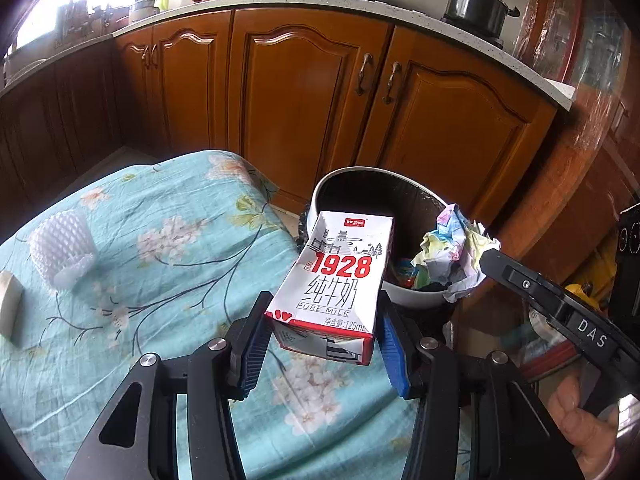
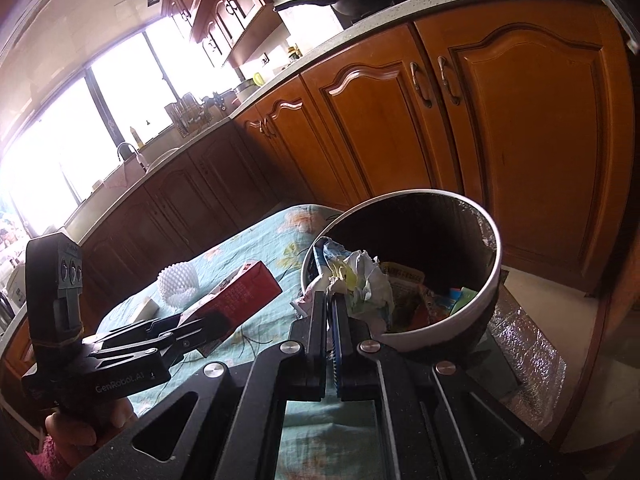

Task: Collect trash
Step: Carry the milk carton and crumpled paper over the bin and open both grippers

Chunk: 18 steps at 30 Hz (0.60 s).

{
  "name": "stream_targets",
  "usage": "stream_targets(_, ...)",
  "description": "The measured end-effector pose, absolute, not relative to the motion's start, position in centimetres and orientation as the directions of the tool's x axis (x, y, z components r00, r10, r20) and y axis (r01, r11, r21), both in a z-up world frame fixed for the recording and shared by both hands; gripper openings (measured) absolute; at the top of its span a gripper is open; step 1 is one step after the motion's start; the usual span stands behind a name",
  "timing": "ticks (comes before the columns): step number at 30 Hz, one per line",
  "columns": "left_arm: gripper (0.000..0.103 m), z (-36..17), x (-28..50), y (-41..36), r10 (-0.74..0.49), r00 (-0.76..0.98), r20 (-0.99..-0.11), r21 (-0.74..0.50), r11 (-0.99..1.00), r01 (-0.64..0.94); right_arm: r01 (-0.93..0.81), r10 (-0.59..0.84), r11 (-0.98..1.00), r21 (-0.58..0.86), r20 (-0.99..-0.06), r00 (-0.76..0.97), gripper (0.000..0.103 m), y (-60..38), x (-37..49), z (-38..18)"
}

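One milk carton (image 1: 334,280), "1928 PURE MILK", clamped in left gripper (image 1: 324,344). One crumpled paper (image 2: 360,280) pinched by right gripper (image 2: 333,308) over bin (image 2: 494,276) rim. One foam net (image 1: 62,248) on table (image 1: 160,240).

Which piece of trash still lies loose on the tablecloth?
The white foam net: it rests on the cloth, while the milk carton and crumpled paper are each held in a gripper.

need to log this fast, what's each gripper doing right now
left gripper: closed on the milk carton
right gripper: shut, pinching the crumpled paper at the bin
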<state>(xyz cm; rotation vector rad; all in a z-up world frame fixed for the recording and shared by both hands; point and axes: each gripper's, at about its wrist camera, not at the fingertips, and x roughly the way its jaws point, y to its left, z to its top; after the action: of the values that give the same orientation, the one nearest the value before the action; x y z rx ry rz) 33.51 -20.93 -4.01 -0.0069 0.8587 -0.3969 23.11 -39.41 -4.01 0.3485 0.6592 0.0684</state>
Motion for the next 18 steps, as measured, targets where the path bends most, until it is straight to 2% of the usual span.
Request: stream_targets(18,0.048,-5.3,39.4,-27.2,-0.309,0.552,-0.775,-0.093,0.918,0.384,0.094,0.131,0.944,0.317,-0.619,0.774,0.002,-43.4,26.4,-4.8)
